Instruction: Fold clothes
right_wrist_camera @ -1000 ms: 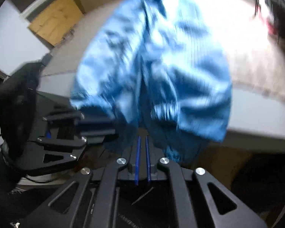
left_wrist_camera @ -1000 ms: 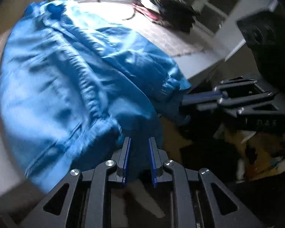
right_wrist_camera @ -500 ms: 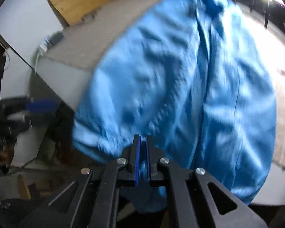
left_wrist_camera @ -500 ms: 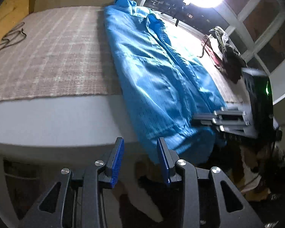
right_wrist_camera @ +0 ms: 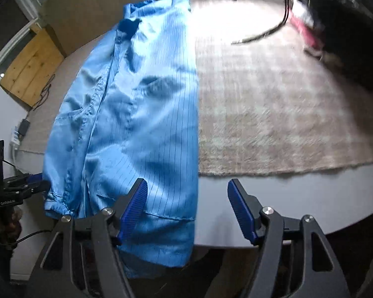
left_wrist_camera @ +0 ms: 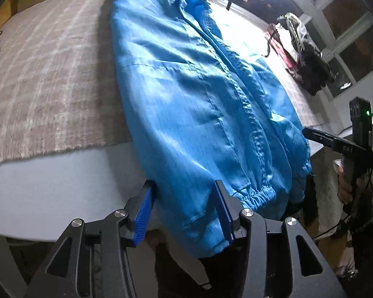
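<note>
A: Where's the blue zip-front jacket (left_wrist_camera: pixel 199 104)?

B: Lengthwise on the beige woven mat (left_wrist_camera: pixel 49 74) on the white table (left_wrist_camera: pixel 62 183), hem hanging off the near edge.

A: Grippers?

B: Left gripper (left_wrist_camera: pixel 184 211) at the hem's left corner, right gripper (right_wrist_camera: pixel 186 208) at its right edge. Dark clothes pile (left_wrist_camera: pixel 308 72) far right on the table.

A: Left gripper (left_wrist_camera: pixel 184 206)?
B: Jaws apart, just been opening, angled downward, pads pressing nothing.
A: Right gripper (right_wrist_camera: pixel 187 204)?
B: Jaws wide, just sprung open, gripping nothing.
</note>
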Demonstrator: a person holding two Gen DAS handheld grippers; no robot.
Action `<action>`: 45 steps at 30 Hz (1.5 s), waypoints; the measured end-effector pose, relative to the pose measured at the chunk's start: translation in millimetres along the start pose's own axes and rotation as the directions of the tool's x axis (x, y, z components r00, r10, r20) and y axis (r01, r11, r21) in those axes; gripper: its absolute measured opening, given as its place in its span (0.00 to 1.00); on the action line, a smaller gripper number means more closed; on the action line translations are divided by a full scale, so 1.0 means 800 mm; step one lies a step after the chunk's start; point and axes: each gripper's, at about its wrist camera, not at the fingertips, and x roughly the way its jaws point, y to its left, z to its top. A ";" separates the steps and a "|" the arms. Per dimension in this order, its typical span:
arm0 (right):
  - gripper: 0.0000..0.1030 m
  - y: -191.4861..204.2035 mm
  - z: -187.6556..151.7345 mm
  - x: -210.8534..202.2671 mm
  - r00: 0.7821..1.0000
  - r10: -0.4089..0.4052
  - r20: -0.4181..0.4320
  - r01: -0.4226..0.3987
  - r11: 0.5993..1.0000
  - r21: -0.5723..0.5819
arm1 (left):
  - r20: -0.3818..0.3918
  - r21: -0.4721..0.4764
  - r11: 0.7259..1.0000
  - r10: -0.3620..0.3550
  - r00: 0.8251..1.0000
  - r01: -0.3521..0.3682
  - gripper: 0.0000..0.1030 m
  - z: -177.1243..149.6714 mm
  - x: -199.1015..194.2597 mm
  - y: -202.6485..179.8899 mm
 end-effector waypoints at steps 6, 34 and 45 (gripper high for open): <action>0.61 0.014 -0.018 0.006 0.997 0.063 -0.038 -0.065 0.996 -0.063 | -0.026 0.035 0.999 0.012 1.000 -0.011 0.43 0.002 0.003 -0.009; 0.04 0.016 0.201 -0.041 0.866 0.481 0.140 -0.498 0.856 0.140 | 0.215 -0.073 0.943 -0.302 0.929 0.324 0.02 0.193 -0.077 0.040; 0.23 -0.061 0.371 0.107 0.896 0.423 -0.136 -0.359 0.869 0.339 | 0.138 -0.424 0.892 -0.109 0.984 0.158 0.27 0.342 0.017 0.167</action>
